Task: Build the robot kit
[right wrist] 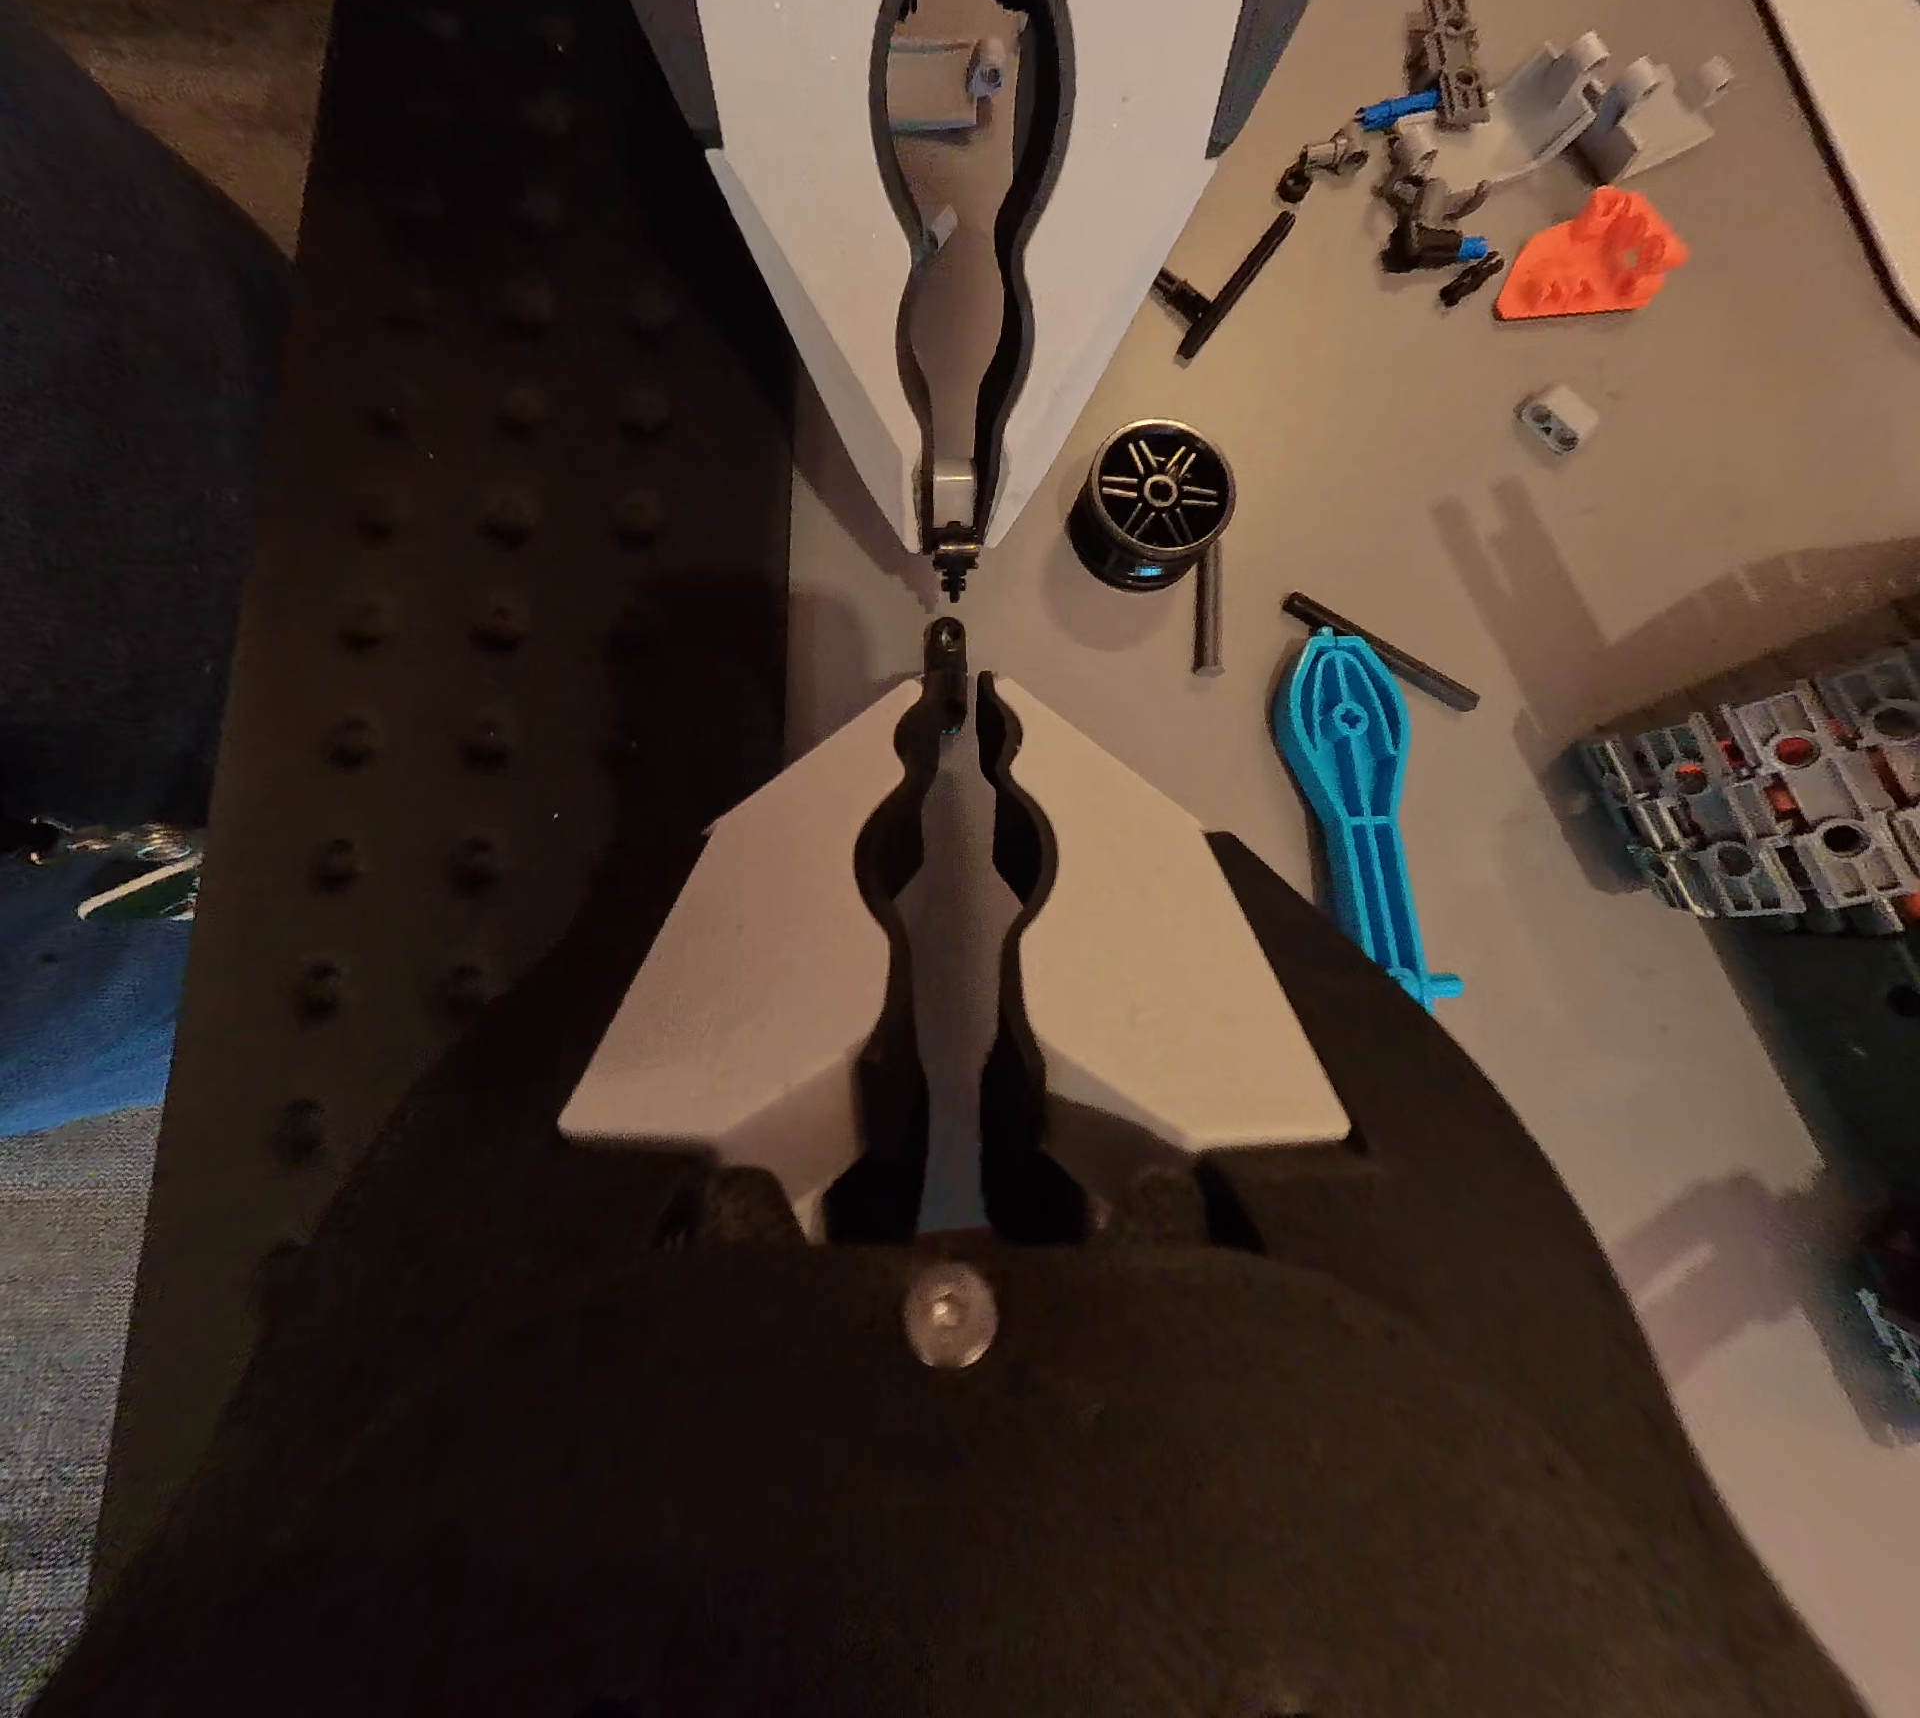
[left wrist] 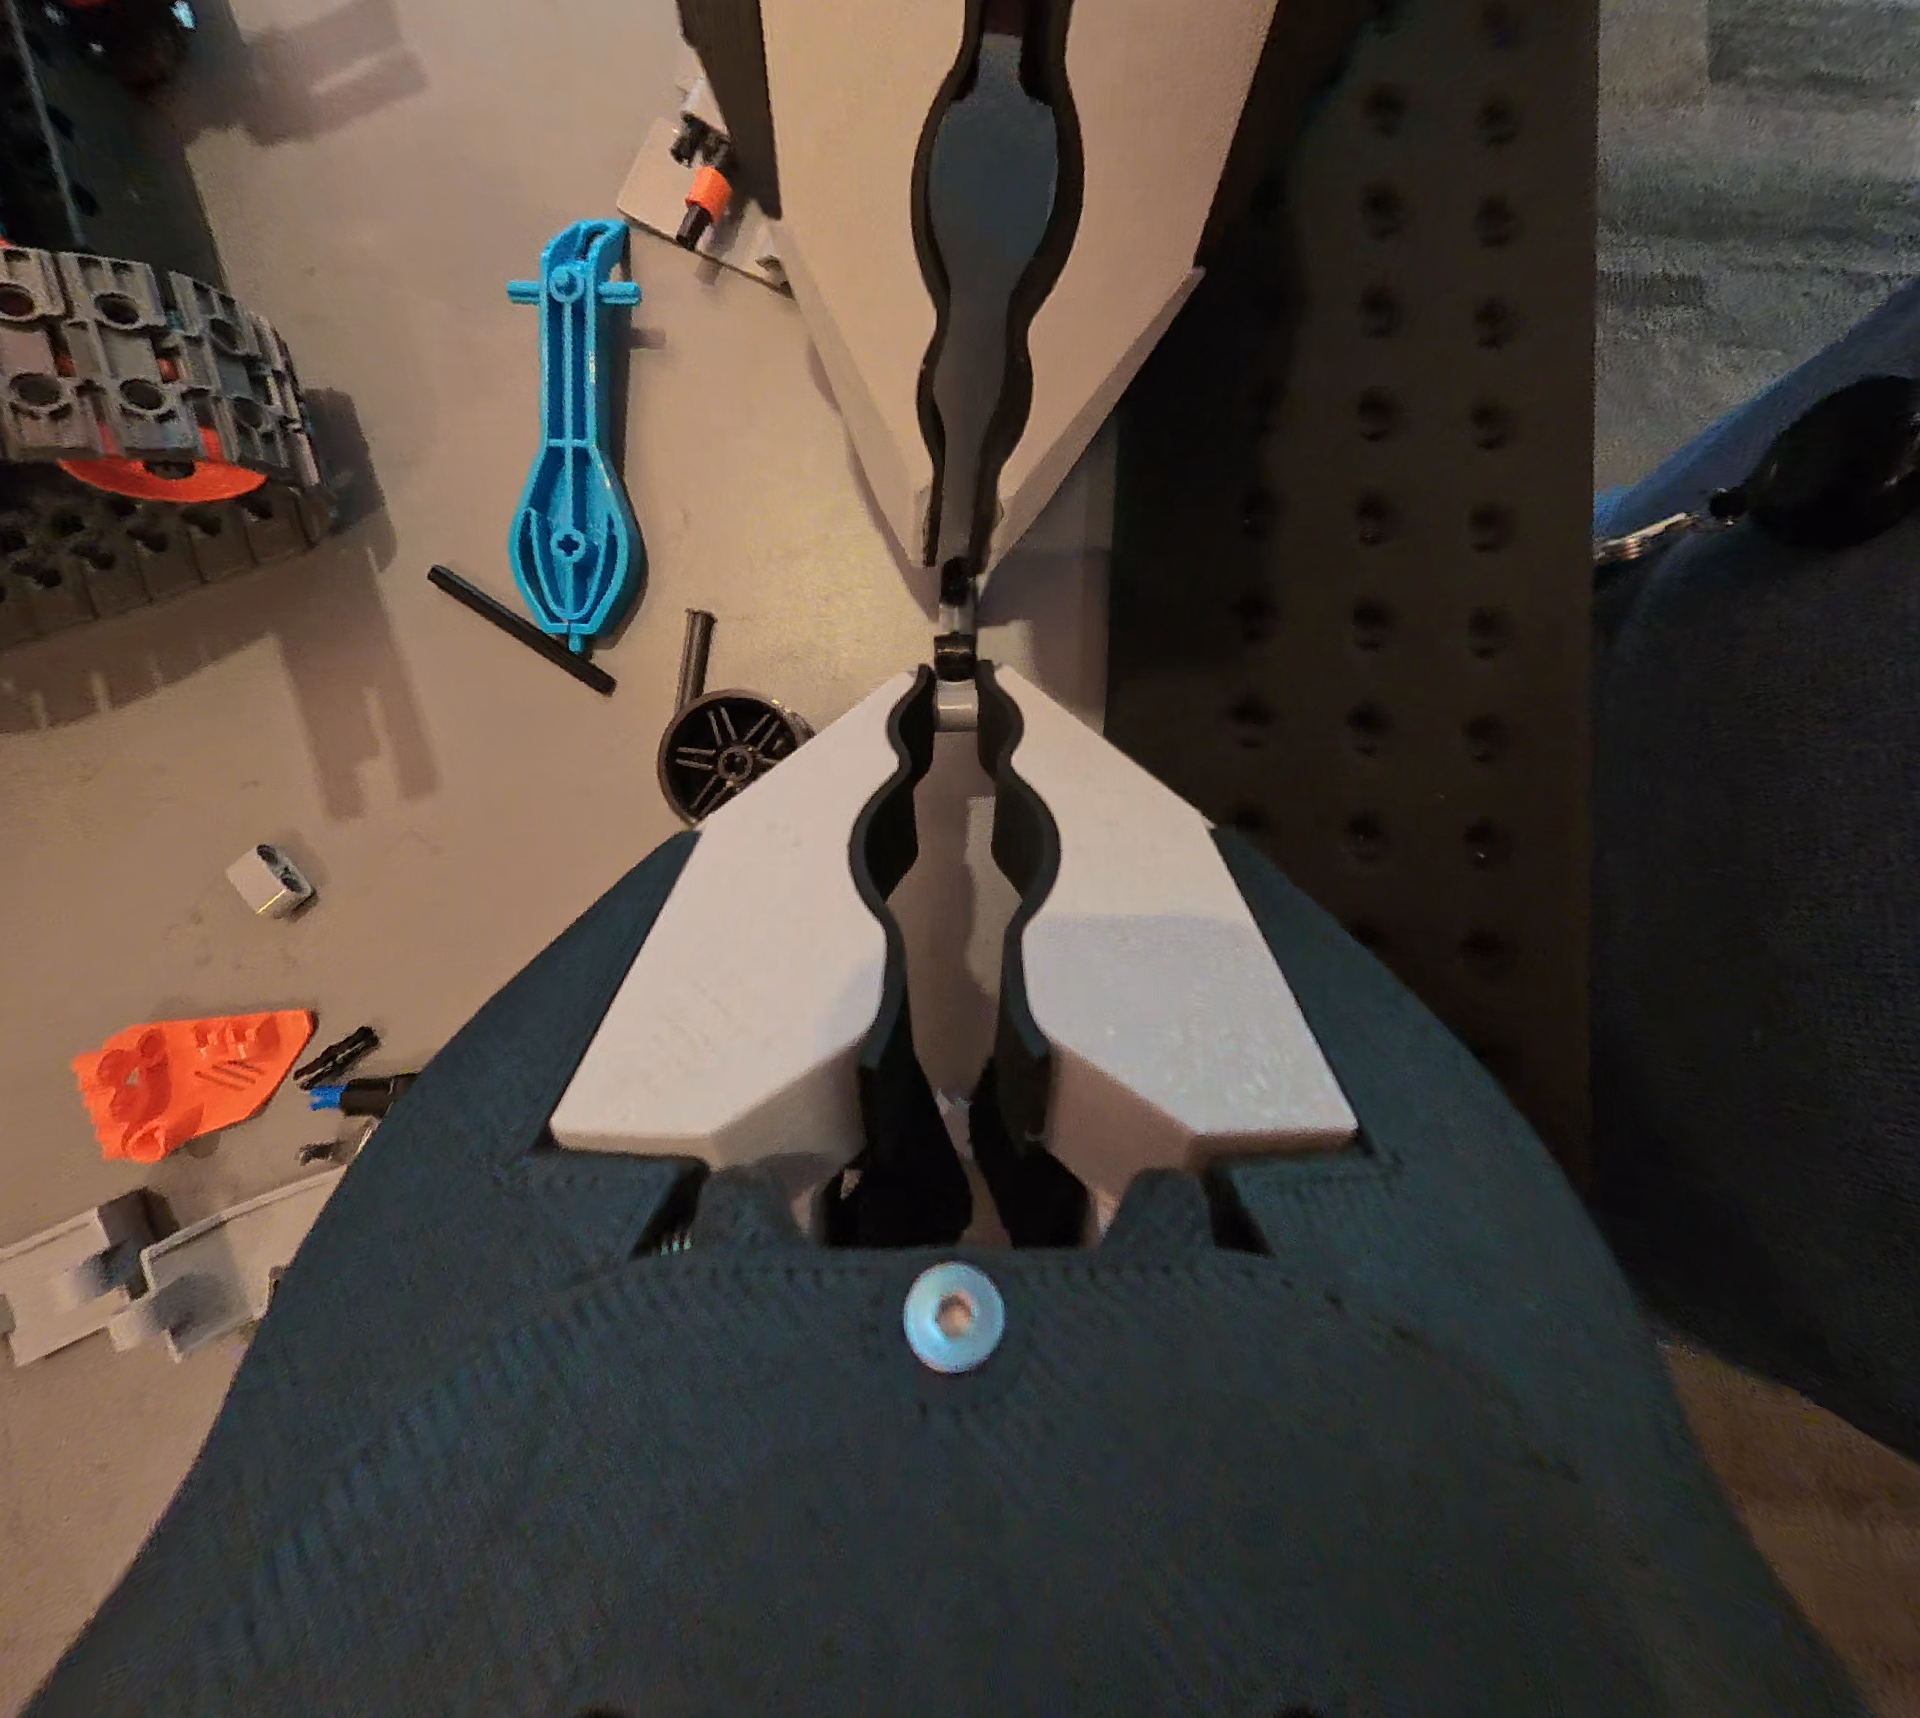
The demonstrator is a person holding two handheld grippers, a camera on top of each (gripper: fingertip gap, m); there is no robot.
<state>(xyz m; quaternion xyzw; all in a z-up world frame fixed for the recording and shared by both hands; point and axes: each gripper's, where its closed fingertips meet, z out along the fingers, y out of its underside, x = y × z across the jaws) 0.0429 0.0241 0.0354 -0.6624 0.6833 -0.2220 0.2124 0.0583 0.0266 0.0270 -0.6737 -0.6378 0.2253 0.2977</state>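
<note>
Two claws (left wrist: 954, 692) (right wrist: 951, 692) tip-to-tip, both clamped.

The two grippers meet tip to tip above the counter (left wrist: 436, 110). In the left wrist view, the wheel (left wrist: 727, 759) lies just left of them, the lever tool (left wrist: 574, 432) farther left.

Your left gripper (left wrist: 954, 692) is closed on a small grey connector piece (left wrist: 954, 710) whose black pin end (left wrist: 952, 652) sticks out past the fingertips. Facing it tip to tip, your right gripper (left wrist: 958, 541) comes down from the top, pinching a small dark part (left wrist: 953, 588) that sits just above that pin; whether the two touch is unclear. To the left on the grey tabletop (left wrist: 499, 847) lie a blue brick separator tool (left wrist: 575, 432), a black axle (left wrist: 520, 627), a black spoked wheel (left wrist: 727, 759), an orange panel (left wrist: 187, 1078) and a tracked model (left wrist: 135, 411). A dark studded strip (left wrist: 1382, 525) runs along the right.
</note>
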